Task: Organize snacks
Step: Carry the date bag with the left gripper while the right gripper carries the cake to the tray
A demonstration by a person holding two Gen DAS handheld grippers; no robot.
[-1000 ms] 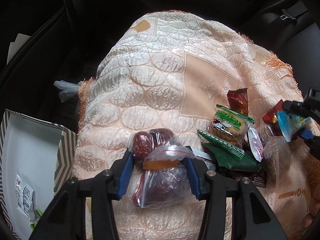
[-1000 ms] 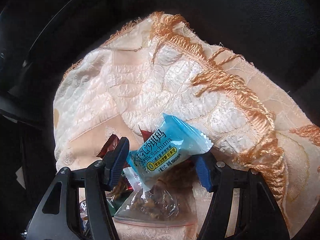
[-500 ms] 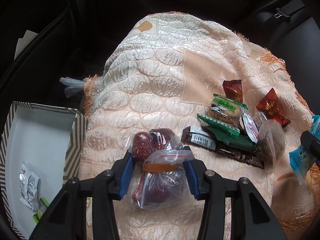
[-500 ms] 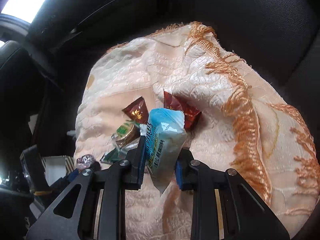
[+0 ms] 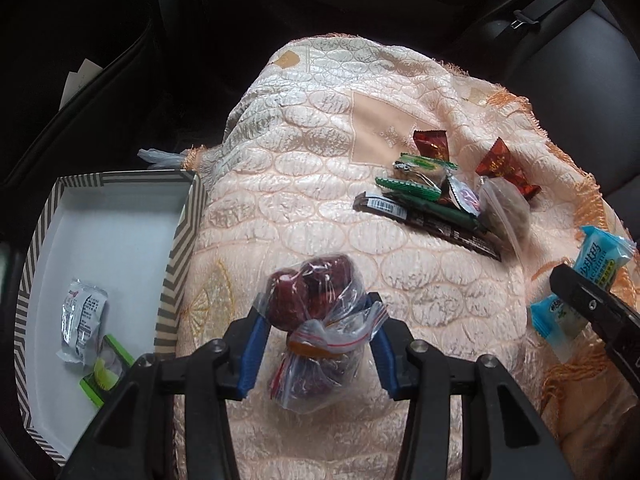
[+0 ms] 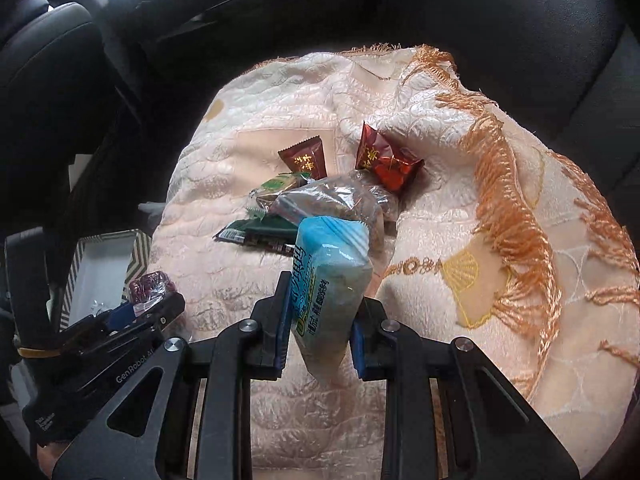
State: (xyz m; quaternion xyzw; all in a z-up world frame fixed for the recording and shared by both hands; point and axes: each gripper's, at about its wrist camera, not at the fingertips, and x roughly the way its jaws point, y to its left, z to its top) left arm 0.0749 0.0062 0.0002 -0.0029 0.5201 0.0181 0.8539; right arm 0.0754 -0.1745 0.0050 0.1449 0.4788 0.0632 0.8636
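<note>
Gripping a clear zip bag of red dates, your left tool has its blue pads closed partway onto the bag's bunched neck, and the bag hangs between the fingers above the peach quilted cloth. Your right tool is clamped narrow on a blue sachima packet, which stands up between the pads, tilted a little; in the left view the same packet shows at the right edge, pinched in the black fingers. Remaining snacks sit in a pile on the cloth, well apart from both tools: two dark red candy wrappers, a green-edged biscuit pack, a dark green bar lying on a brown bar, and a clear bag of brown bits. Left of the cloth, just beside it, is the striped box, with a silver sachet and a lime-green pack inside near its close corner.
</note>
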